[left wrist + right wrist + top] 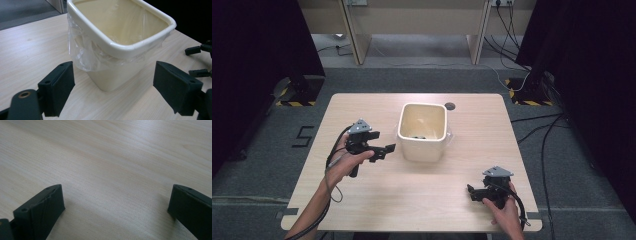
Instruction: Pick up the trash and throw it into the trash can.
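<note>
Resting low near the front right corner of the pale wooden table (377, 205), the right gripper (473, 192) has its jaws spread wide over bare wood; farther in, the left gripper (388, 150) points at the cream square plastic bin (422, 131), jaws wide apart, just beside its wall; a clear plastic liner (82, 53) drapes over the bin's rim.

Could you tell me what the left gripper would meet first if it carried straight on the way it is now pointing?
Probably the cream bin: the left gripper points at its near corner with jaws open, likely touching the clear liner folded over the rim first.
</note>
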{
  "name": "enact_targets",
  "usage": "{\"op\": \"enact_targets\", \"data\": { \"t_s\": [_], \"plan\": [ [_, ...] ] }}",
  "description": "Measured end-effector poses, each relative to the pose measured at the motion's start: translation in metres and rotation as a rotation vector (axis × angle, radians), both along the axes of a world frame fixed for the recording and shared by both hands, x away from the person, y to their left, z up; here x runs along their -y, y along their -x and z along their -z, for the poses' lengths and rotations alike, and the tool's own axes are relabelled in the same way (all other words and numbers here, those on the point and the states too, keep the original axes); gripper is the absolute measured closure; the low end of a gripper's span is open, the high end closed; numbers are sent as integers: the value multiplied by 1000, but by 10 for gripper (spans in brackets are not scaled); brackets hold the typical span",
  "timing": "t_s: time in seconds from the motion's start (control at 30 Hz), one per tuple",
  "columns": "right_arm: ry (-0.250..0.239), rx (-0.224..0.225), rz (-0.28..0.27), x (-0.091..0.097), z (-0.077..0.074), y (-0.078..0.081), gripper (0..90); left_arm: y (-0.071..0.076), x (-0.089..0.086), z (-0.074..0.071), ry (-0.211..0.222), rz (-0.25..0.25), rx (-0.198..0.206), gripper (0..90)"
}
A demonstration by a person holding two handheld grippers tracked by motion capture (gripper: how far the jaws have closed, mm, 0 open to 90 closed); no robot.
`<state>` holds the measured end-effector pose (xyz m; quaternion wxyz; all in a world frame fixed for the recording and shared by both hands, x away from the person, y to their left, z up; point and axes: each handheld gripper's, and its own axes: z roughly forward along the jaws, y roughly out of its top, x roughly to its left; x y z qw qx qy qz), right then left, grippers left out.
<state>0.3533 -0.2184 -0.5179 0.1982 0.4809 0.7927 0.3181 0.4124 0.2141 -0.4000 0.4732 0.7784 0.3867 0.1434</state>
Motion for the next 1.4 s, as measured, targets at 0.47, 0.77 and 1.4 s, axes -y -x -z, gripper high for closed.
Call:
{"op": "enact_targets", "data": {
  "t_s": [0.47, 0.77, 1.4],
  "plan": [
    [-1, -1, 1, 0, 0, 0, 3, 13, -6, 23, 10, 4, 9, 165],
    [0, -1, 0, 0, 0, 0, 3, 23, -7, 37, 10, -4, 14, 166],
    [0, 0, 0, 0, 0, 0, 3, 35, -8, 71, -6, 0, -15, 172]
  ]
}}
